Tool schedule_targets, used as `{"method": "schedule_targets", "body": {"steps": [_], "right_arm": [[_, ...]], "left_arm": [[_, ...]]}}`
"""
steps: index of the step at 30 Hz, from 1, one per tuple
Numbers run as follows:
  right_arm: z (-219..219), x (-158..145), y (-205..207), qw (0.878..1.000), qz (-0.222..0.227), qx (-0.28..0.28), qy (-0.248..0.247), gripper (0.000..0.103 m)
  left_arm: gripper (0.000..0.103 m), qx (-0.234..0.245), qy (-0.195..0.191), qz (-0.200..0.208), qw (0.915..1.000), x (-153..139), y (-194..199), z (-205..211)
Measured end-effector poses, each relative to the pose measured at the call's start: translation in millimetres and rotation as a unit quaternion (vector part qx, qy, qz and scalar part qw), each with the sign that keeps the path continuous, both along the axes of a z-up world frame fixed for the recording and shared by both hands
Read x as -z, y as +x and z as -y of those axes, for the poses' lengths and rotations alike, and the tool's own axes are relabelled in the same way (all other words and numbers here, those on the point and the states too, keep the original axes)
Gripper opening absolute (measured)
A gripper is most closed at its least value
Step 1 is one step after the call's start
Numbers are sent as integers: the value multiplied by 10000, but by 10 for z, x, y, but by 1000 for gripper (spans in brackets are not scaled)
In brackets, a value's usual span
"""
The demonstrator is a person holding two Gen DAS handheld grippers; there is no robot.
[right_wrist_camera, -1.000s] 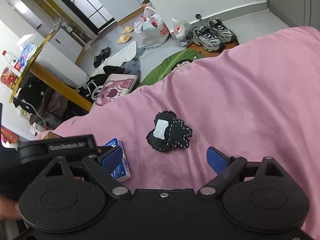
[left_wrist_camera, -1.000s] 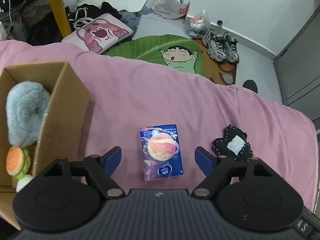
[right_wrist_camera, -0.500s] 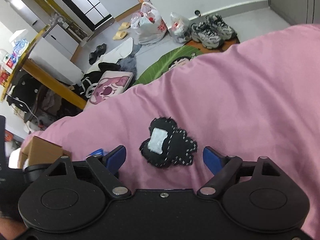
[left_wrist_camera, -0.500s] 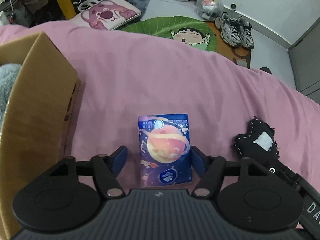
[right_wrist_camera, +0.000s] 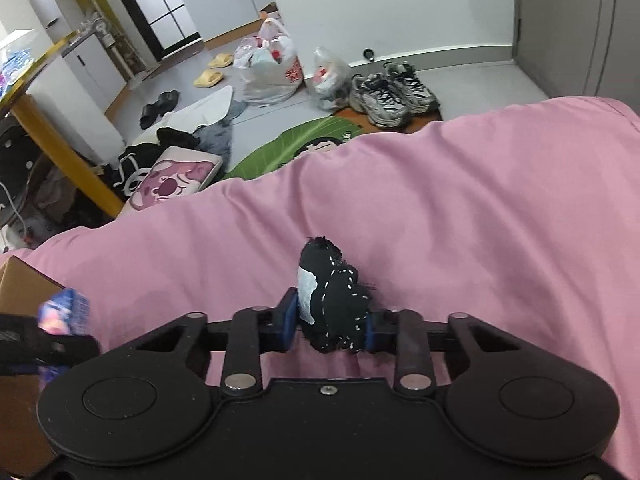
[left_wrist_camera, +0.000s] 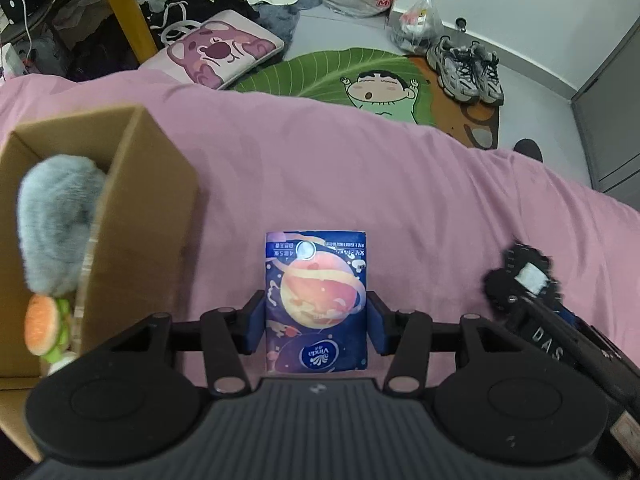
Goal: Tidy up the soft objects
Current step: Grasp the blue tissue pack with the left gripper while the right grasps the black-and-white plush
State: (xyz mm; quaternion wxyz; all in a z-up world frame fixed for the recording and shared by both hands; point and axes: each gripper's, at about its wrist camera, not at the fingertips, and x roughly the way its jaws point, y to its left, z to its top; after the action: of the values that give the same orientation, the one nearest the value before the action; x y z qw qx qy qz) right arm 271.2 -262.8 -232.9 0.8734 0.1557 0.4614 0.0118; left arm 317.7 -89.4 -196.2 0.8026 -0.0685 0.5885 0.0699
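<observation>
Both grippers have just closed: the left gripper pinches the tissue pack across its short sides, its long axis pointing toward the bed's far edge with the box just left, while the right gripper squeezes the black pouch.

Grey floor under white walls. Green leaf rug beside sneakers. Yellow table leg at left.
</observation>
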Motion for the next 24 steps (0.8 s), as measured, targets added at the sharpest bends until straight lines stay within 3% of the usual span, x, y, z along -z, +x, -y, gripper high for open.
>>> {"method": "schedule_targets", "body": {"steps": [8,24], "right_arm": [[107,-289,-268,9988,321,361,-1,21],[-77,-902,-576,9976,664,-52,163,21]], "left_arm": [[50,77,-102,402,9991,-365,-166,-142],[50,-2,-285,973,9948,-868,-644,-541]]}}
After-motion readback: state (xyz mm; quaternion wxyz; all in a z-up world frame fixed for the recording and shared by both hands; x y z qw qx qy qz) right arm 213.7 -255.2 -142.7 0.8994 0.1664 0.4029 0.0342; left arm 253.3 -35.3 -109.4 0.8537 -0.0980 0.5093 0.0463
